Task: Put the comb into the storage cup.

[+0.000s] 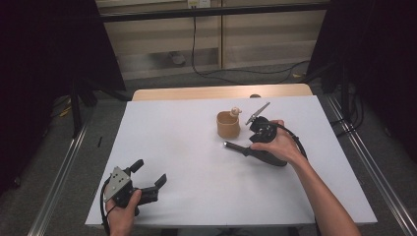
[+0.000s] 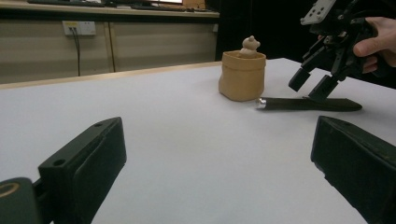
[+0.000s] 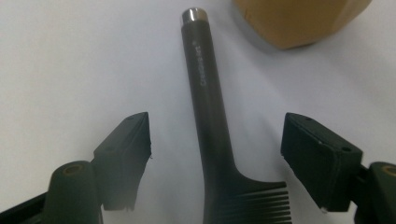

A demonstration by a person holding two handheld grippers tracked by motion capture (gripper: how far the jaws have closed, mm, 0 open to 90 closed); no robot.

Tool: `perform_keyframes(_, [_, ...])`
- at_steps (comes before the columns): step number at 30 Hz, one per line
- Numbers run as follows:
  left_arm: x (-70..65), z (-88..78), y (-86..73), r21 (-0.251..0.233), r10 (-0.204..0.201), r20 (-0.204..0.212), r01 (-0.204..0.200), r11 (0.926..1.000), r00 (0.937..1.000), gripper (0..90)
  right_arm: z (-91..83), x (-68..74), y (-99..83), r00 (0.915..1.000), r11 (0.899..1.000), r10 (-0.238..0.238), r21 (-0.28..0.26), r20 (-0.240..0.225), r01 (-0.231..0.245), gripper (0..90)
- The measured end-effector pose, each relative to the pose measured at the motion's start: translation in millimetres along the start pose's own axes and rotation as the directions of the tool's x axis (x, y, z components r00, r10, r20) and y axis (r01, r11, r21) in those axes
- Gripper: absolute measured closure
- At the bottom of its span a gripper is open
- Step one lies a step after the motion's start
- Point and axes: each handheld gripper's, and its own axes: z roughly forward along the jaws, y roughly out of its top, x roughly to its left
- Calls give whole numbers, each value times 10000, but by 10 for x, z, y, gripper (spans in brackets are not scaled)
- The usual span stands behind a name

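Straddling comb (image 3: 212,140) with my right gripper (image 3: 215,154): jaws apart, not touching, handle lying flat between them, teeth nearest camera. Comb looks light, stiff, smooth plastic; I'd pinch handle just above teeth. Left gripper (image 1: 147,179) open, empty.

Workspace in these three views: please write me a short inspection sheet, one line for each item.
Surface: white table top, wooden edge at far side.
Job's things: black comb lying flat, metal-capped handle end toward the tan pouch; small figure inside pouch.
Clutter: nothing seen.
Grippers: right hand-held gripper open, jaws either side of comb, not pressing; left hand-held gripper open, nothing between its jaws.
Cables: black cable from right gripper; another on floor.
Surroundings: dark curtains, wall socket.
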Motion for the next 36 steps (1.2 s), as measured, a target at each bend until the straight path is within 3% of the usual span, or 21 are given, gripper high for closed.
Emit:
perform_keyframes(13, [1,6,-3,54,-6,-14,6,10000,10000,34,77,-8,17,9989,9943,-451,972,120,437,433])
perform_keyframes(28, [-8,10,-2,23,-15,-2,15,10000,10000,34,115,23,25,9940,9846,-1046,1437,304,993,631])
perform_keyframes(36, [-5,14,-3,74,0,26,0,10000,10000,33,122,36,34,9912,9809,-1240,1563,463,1154,660])
